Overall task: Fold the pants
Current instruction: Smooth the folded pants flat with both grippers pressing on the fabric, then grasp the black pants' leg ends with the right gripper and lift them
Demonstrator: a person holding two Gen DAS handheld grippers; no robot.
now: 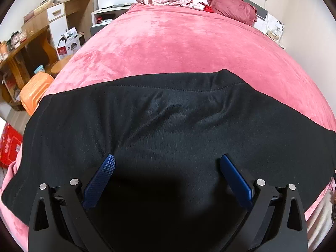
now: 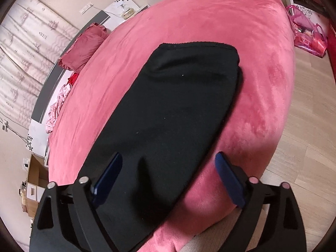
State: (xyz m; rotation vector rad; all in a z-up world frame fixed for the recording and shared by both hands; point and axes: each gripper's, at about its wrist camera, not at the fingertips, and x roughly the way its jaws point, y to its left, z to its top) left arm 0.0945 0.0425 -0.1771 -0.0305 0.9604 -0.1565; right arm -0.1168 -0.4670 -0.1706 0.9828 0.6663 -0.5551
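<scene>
Black pants (image 1: 168, 126) lie flat on a pink plush bed (image 1: 178, 42), folded lengthwise into one long strip. In the right wrist view the pants (image 2: 168, 105) stretch away toward a hem at the far end. My left gripper (image 1: 168, 159) is open just above the middle of the fabric, blue pads (image 1: 100, 182) wide apart, holding nothing. My right gripper (image 2: 169, 157) is open above the near end of the pants, straddling their right edge, empty.
A red pillow (image 1: 233, 8) and a heap of pink clothes (image 1: 168, 0) lie at the headboard. A wooden desk (image 1: 25, 42), an orange stool (image 1: 35, 88) and boxes stand left of the bed. Wood floor (image 2: 310, 105) and pink bags (image 2: 308, 33) are beyond the bed's foot.
</scene>
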